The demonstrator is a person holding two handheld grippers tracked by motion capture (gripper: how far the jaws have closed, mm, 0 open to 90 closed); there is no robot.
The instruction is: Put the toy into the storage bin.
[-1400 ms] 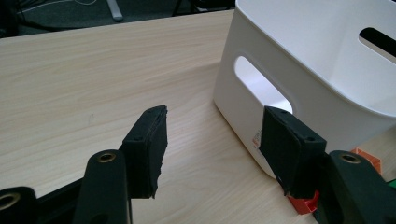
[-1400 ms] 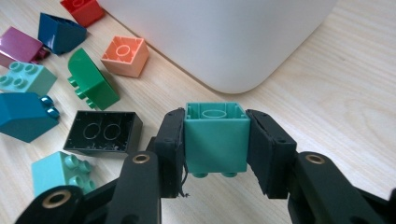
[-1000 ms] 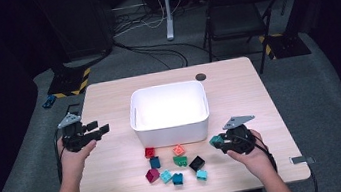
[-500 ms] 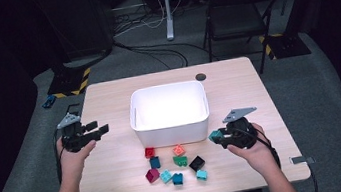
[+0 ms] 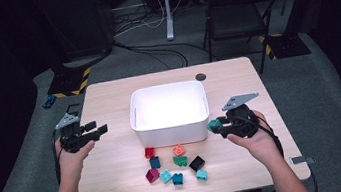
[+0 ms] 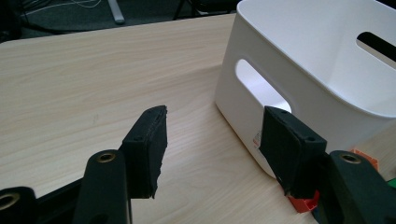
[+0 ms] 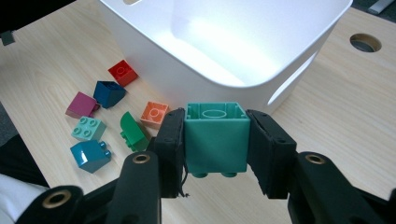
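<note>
My right hand-held gripper (image 7: 215,140) clamps a teal block (image 7: 215,136) just beside the white bin (image 5: 169,110), loose blocks (image 5: 175,165) scattered on the bench (image 5: 116,154) below, while my left hand-held gripper (image 6: 212,140) hangs with jaws apart.

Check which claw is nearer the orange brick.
Right. The right claw, shut on a teal brick, sits just right of the orange brick by the white bin's front corner. The left claw hangs open across the bin, at the table's left edge.
</note>
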